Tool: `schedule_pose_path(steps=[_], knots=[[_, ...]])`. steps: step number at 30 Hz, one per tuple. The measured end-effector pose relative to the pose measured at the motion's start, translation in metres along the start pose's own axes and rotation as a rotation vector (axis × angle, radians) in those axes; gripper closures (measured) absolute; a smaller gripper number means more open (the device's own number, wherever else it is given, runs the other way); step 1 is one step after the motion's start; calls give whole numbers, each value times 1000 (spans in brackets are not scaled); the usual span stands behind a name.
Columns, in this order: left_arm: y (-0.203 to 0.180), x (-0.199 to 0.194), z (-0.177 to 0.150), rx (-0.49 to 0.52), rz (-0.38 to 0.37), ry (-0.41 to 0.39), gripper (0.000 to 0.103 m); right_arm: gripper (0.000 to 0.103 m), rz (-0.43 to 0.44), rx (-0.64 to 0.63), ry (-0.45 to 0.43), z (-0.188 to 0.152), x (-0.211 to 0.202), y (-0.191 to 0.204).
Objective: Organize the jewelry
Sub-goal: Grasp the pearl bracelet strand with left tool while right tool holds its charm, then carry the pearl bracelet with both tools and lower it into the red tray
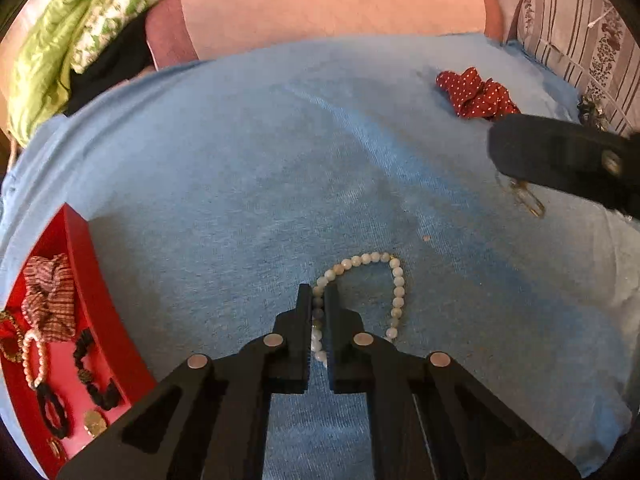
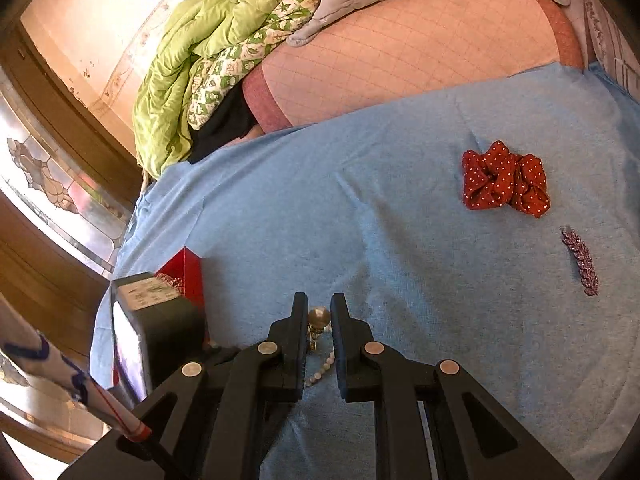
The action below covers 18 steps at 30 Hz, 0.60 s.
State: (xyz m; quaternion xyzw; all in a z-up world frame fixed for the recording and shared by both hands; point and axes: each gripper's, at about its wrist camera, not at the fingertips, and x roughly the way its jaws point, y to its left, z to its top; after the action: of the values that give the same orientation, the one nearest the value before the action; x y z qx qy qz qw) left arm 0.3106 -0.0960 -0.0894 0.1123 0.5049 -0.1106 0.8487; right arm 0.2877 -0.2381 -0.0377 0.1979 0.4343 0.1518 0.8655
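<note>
- Blue cloth [image 1: 248, 184] spread wide over the bed, wrinkled, carrying everything below.
- Green quilt [image 2: 188, 64] bunched at the far left edge, beyond the cloth.
- Red tray [image 1: 86, 264] at the cloth's left edge, seen from the left wrist; inside lie a striped scrunchie [image 1: 48, 296], a pink pearl bracelet [image 1: 34, 356], dark beaded bands and gold-coloured pieces.
- Left gripper [image 1: 319, 300] pointed steeply down, clamped on the near side of a pale bead bracelet [image 1: 394, 280]; rest of the loop lying on the cloth just right of the fingers.
- Right gripper [image 2: 319, 312] narrowed on a small gold earring [image 2: 319, 320] with a round ball top, held clear of the cloth; in the left view, the piece dangling below its dark fingertip [image 1: 520, 148].
- Red dotted scrunchie [image 2: 504, 178] lying far right on the cloth, well apart from both tools.
- Sparkly leaf-shaped hair clip [image 2: 581, 262] just below that scrunchie, lying flat.
</note>
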Motion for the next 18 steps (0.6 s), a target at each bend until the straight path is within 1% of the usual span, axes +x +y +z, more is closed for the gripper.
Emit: schedule_pose_path(steps=[5,11,14,18], knots=[[15,-32,-13,-68,-47,-70,98,90,-2,-9,-10,0,-5,1],[46,-100,-20,-131,-106,-222,98,91,-7,-37,-13,-4,-4,11],[60,-116,-20,-150,-116,-259,98,91,-1,-53,-6,-7,-1,18],[85,-127,-23,-178,-103,-278,98,91,20,-86,6,-11,7,31]])
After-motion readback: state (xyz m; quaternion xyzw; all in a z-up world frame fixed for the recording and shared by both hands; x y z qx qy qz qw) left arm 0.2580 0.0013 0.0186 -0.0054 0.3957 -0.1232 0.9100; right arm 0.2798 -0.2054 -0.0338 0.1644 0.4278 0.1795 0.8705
